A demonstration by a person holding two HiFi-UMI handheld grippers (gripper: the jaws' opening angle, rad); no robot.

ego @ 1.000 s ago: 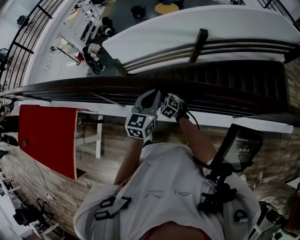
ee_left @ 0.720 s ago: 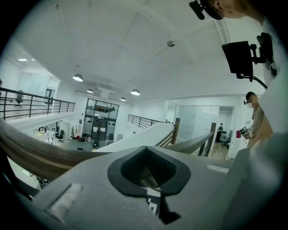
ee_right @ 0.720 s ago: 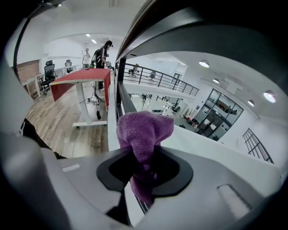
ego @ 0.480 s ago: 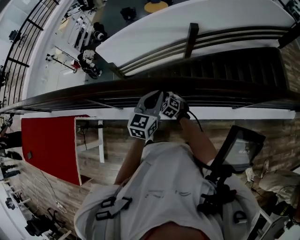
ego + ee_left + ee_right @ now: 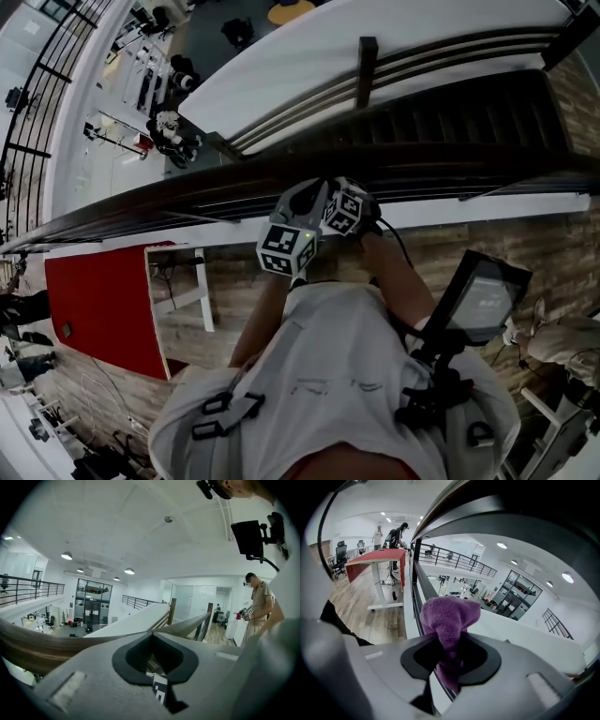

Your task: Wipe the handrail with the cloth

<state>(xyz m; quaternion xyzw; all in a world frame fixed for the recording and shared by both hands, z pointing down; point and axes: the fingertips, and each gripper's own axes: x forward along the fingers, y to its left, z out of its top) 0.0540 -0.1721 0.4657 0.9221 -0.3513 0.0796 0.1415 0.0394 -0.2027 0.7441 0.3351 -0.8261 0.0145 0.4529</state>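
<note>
The right gripper [image 5: 450,654] pinches the cloth [image 5: 450,616] by the handrail [image 5: 169,202] near mid-length, with the left gripper [image 5: 154,660] pressed together empty beside it; wiping seems barely begun, with long stretches either side probably left.

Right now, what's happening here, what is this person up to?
A person stands at a dark handrail on an upper floor, a gripper in each hand. The right gripper is shut on a purple cloth, held up at the rail. The left gripper is shut and empty, close beside it. Whether the cloth touches the rail can't be told.
</note>
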